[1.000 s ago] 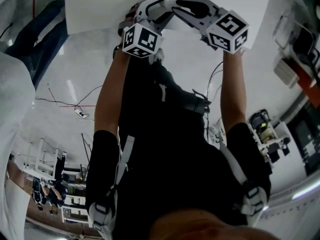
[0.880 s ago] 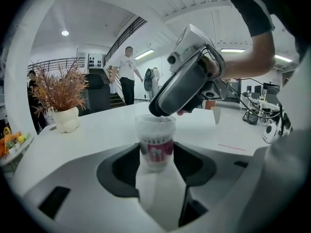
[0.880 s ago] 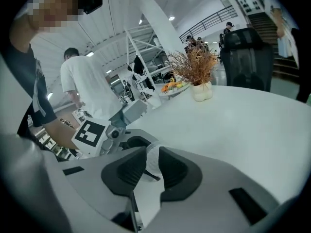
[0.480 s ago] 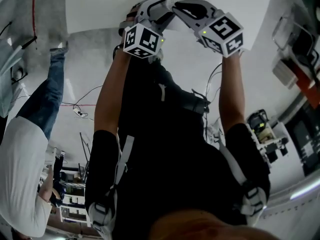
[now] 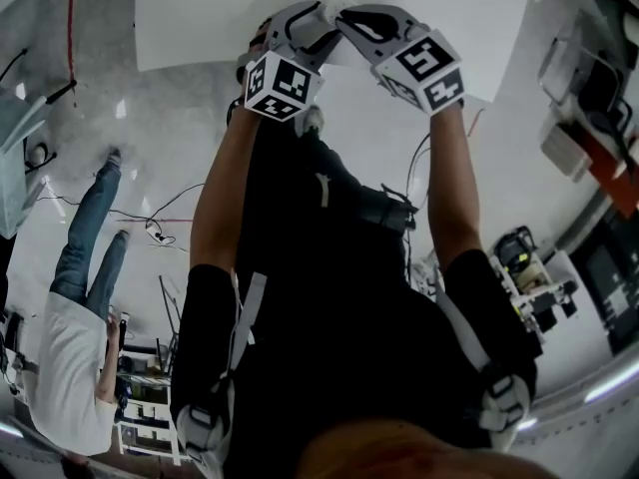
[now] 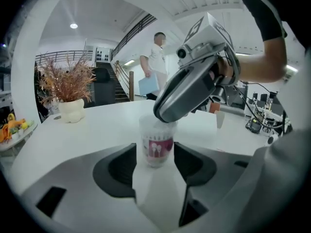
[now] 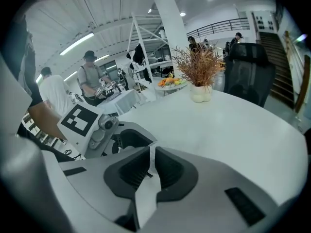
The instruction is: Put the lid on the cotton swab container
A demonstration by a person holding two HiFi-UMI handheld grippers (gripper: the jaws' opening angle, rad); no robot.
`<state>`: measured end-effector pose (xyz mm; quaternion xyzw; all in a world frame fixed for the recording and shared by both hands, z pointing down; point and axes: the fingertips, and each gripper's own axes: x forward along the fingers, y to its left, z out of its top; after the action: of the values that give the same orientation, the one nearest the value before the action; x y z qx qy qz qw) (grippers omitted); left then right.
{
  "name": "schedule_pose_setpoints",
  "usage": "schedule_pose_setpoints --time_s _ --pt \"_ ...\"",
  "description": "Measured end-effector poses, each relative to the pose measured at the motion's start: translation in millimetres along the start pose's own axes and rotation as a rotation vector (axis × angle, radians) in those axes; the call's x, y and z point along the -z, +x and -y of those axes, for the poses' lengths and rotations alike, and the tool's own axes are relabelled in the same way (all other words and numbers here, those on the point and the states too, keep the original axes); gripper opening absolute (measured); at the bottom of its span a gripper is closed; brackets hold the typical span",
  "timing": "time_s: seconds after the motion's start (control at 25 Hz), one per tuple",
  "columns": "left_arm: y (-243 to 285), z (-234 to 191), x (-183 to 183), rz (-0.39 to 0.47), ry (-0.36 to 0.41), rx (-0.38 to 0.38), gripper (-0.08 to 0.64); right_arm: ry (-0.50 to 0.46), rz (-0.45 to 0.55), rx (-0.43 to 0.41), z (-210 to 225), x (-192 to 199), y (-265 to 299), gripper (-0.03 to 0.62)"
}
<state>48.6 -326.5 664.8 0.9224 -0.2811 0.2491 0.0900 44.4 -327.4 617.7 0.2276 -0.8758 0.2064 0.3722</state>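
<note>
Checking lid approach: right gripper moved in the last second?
Yes. The right gripper shifted left across the table, toward the left gripper holding the cotton swab container.

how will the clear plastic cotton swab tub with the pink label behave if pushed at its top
Probably light and thin-walled: the clear plastic cotton swab tub is see-through. Taller than wide, it may tip, though the left gripper grips its sides. The right gripper at its rim could tilt it.

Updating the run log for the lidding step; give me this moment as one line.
left gripper: fingers gripping upright cotton swab container | right gripper: fingers together, tip at container top | lid: cannot make out
</note>
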Motion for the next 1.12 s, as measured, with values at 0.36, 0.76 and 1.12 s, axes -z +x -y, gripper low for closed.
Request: schedule_pose_setpoints --time_s 0.36,0.76,1.12 --pt "-49.1 7.5 -20.6 0.015 -0.110 -0.089 0.224 0.066 0.175 0.107 7.9 -13.1 -49.3 0.034" --pt "-182.2 74.5 -96.7 0.162 -0.090 -0.399 0.070 0.175 0.435 0.221 -56.1 -4.1 -171.1 0.034" --pt "-307.5 164.2 -136.5 0.257 -0.139 -0.562 0.029 0.203 0.524 0.356 -145.9 36.3 -258.4 0.032"
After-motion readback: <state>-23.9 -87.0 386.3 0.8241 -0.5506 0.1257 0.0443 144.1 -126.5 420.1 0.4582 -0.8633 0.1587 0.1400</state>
